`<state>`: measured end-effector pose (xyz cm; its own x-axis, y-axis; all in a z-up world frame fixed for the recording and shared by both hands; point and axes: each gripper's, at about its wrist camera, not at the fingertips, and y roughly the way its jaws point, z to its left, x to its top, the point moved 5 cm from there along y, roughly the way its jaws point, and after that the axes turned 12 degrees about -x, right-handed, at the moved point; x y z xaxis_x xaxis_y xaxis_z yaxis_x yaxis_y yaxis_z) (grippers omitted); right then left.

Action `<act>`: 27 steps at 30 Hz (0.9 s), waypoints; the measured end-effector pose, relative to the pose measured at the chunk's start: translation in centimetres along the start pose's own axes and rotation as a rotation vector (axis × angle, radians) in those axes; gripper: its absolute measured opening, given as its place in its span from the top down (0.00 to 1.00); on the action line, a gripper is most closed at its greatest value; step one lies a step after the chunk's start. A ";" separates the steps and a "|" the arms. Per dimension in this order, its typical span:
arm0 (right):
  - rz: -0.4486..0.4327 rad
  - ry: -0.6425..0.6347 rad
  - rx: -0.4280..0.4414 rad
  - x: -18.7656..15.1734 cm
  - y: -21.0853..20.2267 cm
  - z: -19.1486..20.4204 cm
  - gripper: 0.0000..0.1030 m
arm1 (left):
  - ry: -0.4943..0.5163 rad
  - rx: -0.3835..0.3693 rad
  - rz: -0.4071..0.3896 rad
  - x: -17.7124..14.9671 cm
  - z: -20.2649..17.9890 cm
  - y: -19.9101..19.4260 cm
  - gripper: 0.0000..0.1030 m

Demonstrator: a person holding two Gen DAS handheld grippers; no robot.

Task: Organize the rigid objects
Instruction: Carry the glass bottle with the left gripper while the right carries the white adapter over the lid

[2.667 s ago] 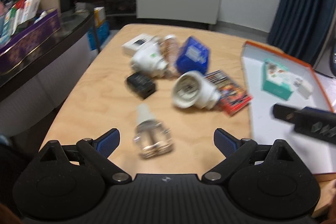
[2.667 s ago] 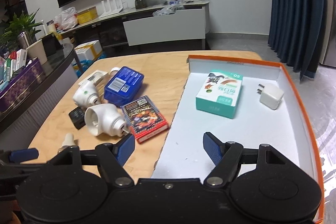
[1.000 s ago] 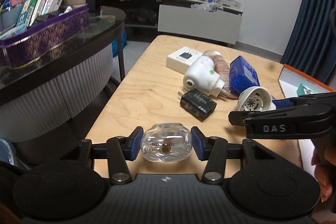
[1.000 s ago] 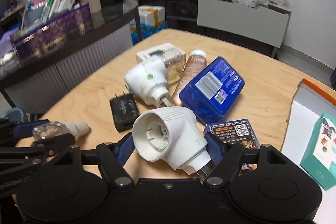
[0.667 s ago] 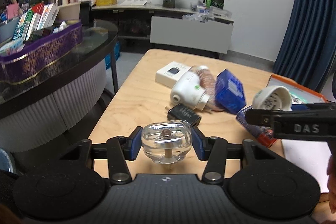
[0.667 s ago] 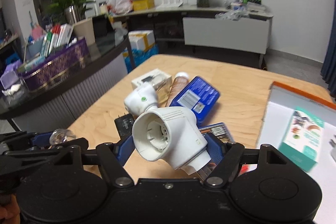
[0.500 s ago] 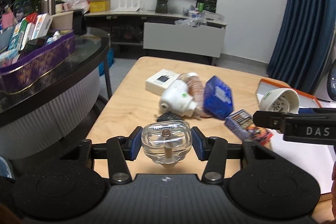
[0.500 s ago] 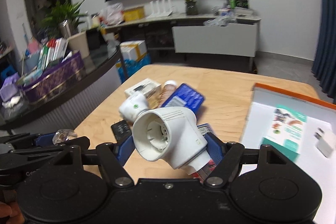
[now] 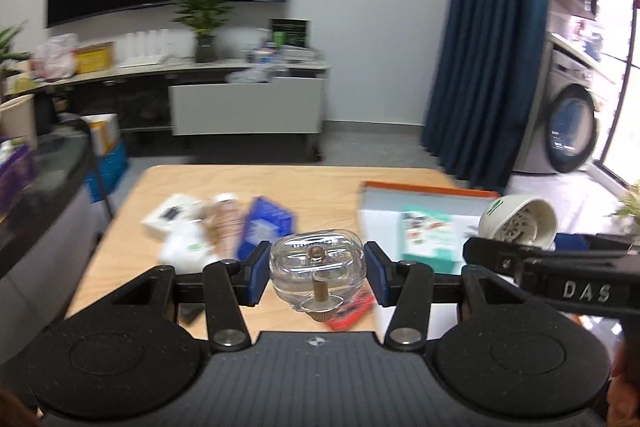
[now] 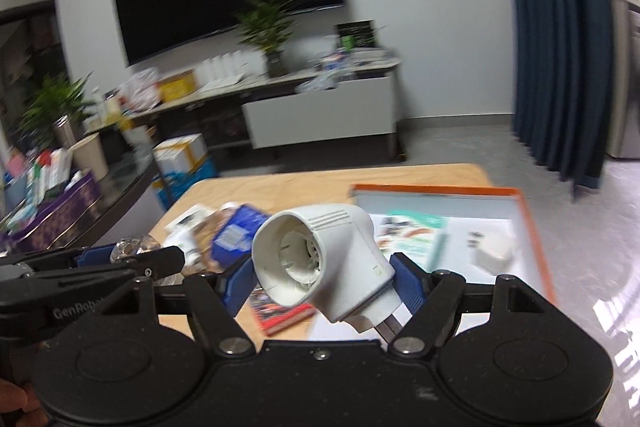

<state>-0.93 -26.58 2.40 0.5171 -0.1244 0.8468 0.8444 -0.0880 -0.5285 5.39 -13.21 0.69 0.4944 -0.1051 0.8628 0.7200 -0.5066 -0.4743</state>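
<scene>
My left gripper (image 9: 318, 277) is shut on a clear glass bottle (image 9: 317, 271), lifted above the wooden table (image 9: 312, 187). My right gripper (image 10: 322, 281) is shut on a white plug-in device (image 10: 320, 263), also in the air; that device (image 9: 520, 219) shows at the right of the left wrist view. The orange-rimmed white tray (image 10: 472, 193) lies ahead on the right with a teal box (image 10: 408, 231) and a white charger (image 10: 494, 251) in it. Left on the table sit a blue box (image 9: 266, 227), a second white device (image 9: 188, 253), a white box (image 9: 170, 215) and a red card pack (image 10: 280, 311).
A dark glass counter (image 10: 120, 183) with a purple box (image 10: 52, 215) runs along the table's left. Blue curtains (image 9: 484, 47) and a washing machine (image 9: 572, 127) stand at the right. A sideboard (image 9: 244, 107) with plants lines the far wall.
Both grippers have risen and swung to the right with their objects held. The tray has come into view ahead and the pile of objects has slid to the left.
</scene>
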 end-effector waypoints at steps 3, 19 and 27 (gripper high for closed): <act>-0.010 0.044 -0.049 0.0 -0.8 -2.4 0.16 | 0.052 -0.032 -0.002 0.6 -2.0 1.0 0.51; -0.041 0.125 -0.161 -0.5 -2.4 -7.9 0.16 | 0.095 -0.093 0.038 1.0 -5.9 3.9 0.51; -0.032 0.136 -0.168 -0.8 -2.4 -8.3 0.16 | 0.087 -0.100 0.060 0.6 -6.4 4.3 0.51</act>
<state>-4.61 -34.51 2.49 0.4569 -0.2502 0.8536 0.8189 -0.2563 -0.5135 5.67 -20.91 0.33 0.4878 -0.2091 0.8476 0.6366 -0.5792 -0.5092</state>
